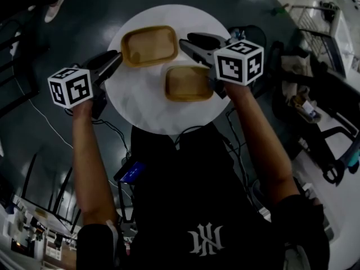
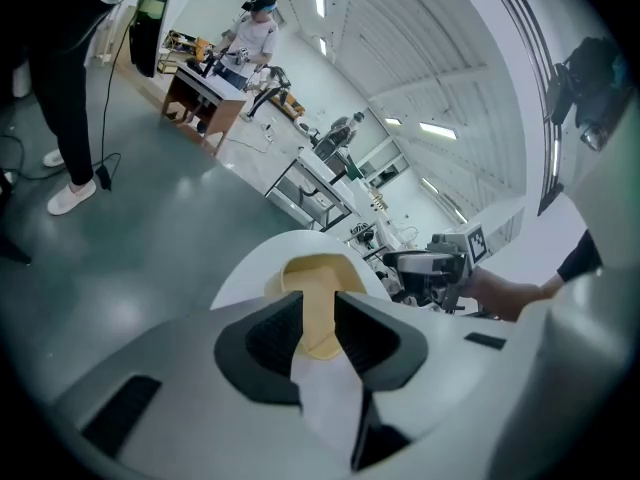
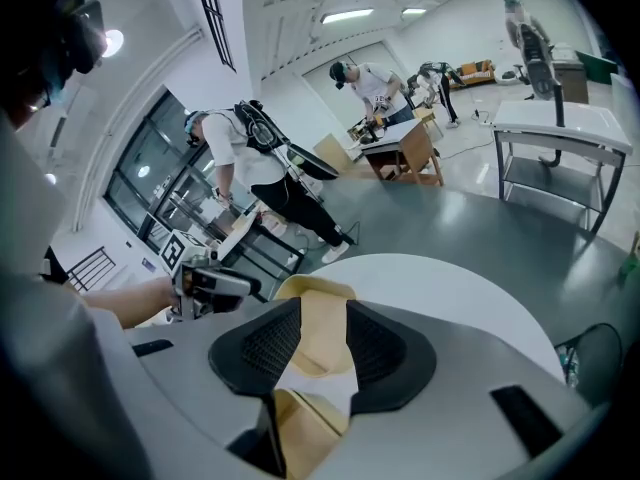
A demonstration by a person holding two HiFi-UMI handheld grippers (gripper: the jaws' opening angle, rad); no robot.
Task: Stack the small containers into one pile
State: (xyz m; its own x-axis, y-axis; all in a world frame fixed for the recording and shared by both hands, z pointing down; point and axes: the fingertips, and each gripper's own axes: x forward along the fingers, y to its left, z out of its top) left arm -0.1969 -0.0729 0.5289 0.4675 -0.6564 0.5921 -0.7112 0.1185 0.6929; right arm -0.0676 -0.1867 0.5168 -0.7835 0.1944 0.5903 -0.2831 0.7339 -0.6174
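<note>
Containers sit apart on the round white table (image 1: 138, 103) in the head view: the far container (image 1: 149, 45) upper centre, the near container (image 1: 188, 83) below and right of it. The left gripper (image 1: 117, 59) has its tips at the far container's left rim, and the right gripper (image 1: 187, 44) is beside its right rim.

Left gripper view: the jaws stand apart and grip nothing, with the far container beyond the gap.

Right gripper view: the jaws stand wide and clamp nothing, with the far container seen between them.
</note>
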